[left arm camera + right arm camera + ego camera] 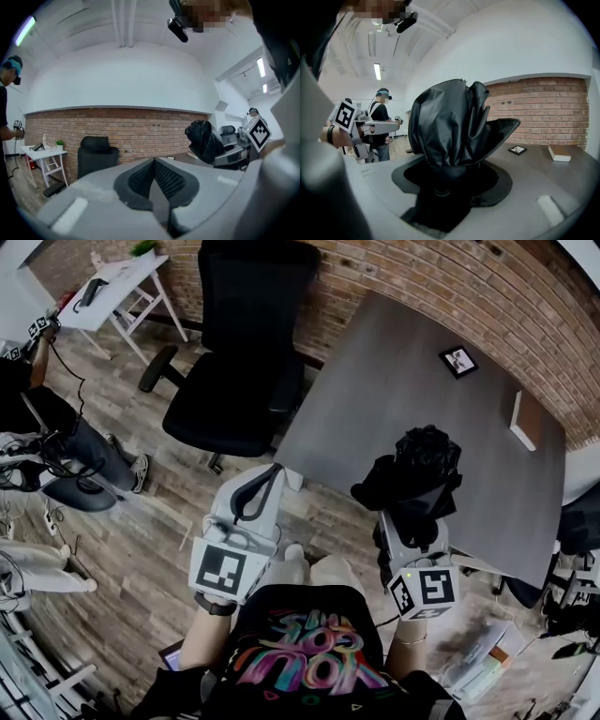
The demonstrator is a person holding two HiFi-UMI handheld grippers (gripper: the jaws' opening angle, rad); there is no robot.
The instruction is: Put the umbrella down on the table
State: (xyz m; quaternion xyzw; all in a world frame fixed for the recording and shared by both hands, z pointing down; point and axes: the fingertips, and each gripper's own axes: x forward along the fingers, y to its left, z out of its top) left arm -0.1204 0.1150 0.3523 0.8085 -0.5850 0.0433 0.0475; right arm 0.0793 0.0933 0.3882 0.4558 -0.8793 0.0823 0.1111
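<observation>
Both grippers are light grey moulded shells. The left gripper [275, 472] has black fingers [140, 177] with finely ribbed pads, set in a dark rounded recess. Each gripper carries a white cube printed with black square markers: the left cube [223, 568], and the right cube [427, 589] on the right gripper [409, 521]. The person wears a black T-shirt [300, 652] with multicoloured lettering and a dark wristband [214, 607].

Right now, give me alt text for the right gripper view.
The right gripper is shut on a folded black umbrella that stands up from its jaws. Behind it, a grey table holds a small black-framed square and a book.
</observation>
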